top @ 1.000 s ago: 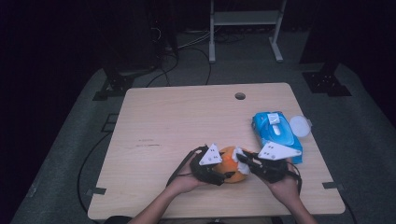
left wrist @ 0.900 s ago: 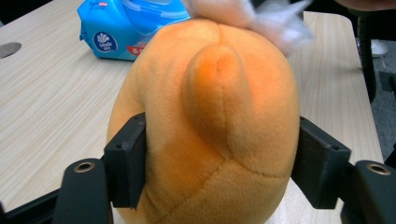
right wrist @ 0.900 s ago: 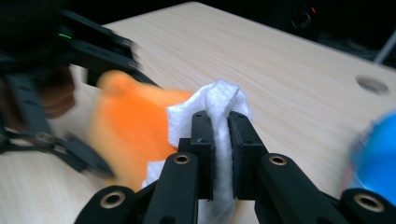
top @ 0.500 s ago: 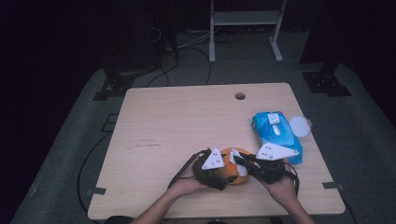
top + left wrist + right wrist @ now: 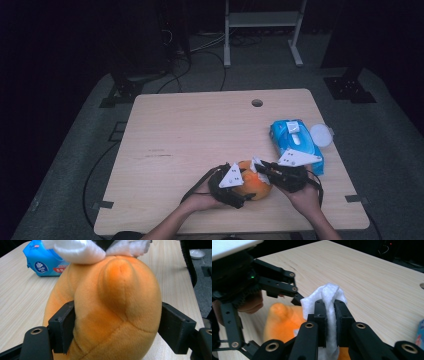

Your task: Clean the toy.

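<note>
Two grippers work on one soft orange toy (image 5: 252, 186) at the table's (image 5: 200, 130) near edge.
The left gripper (image 5: 117, 330), whose jaws have just been opening, hugs the toy's sides. The right gripper (image 5: 330, 315) pinches a white wipe (image 5: 328, 296) tight on top of the toy. The blue wipes pack (image 5: 295, 142) has a label too small to read.

The orange plush toy (image 5: 112, 312) runs off the frame's bottom; the blue wipes pack (image 5: 43, 261) is cut at upper left.
</note>
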Demonstrator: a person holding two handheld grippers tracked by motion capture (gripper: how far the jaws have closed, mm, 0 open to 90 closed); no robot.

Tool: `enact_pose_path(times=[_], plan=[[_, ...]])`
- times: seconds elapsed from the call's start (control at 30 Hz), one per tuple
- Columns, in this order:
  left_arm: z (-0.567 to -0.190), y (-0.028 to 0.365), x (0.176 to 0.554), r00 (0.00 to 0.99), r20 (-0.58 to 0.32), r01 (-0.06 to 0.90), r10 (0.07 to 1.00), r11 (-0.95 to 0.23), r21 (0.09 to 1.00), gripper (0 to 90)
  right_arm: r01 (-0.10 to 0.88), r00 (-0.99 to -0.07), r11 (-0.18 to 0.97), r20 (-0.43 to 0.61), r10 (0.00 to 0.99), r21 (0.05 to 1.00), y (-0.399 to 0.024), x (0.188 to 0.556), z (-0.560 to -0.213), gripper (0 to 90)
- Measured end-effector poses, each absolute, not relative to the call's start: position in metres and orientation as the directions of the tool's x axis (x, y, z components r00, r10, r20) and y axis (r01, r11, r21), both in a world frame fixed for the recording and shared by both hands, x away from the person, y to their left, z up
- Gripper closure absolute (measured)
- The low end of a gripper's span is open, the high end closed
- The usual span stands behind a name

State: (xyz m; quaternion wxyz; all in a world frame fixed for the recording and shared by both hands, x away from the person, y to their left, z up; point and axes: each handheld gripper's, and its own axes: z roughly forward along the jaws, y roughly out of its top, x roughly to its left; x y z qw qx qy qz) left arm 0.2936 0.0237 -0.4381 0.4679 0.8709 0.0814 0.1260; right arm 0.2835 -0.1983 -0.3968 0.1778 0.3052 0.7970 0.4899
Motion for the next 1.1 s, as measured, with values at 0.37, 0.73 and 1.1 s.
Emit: enact_pose_path(times=[0.37,0.73,1.1], plan=[[-0.437,0.033,0.306,0.940,0.061,0.121,0.336,-0.494,0.861,24.2,0.345,-0.698,0.301,0.029,0.715,0.889,-0.223,0.285,-0.399,81.3],[-0.436,0.045,0.317,0.921,-0.032,0.214,0.387,-0.436,0.874,24.0,0.368,-0.659,0.308,0.012,0.752,0.877,-0.239,0.289,-0.401,81.3],[-0.437,0.045,0.318,0.911,-0.064,0.248,0.406,-0.419,0.874,22.9,0.301,-0.756,0.351,-0.003,0.655,0.887,-0.210,0.274,-0.395,81.3]])
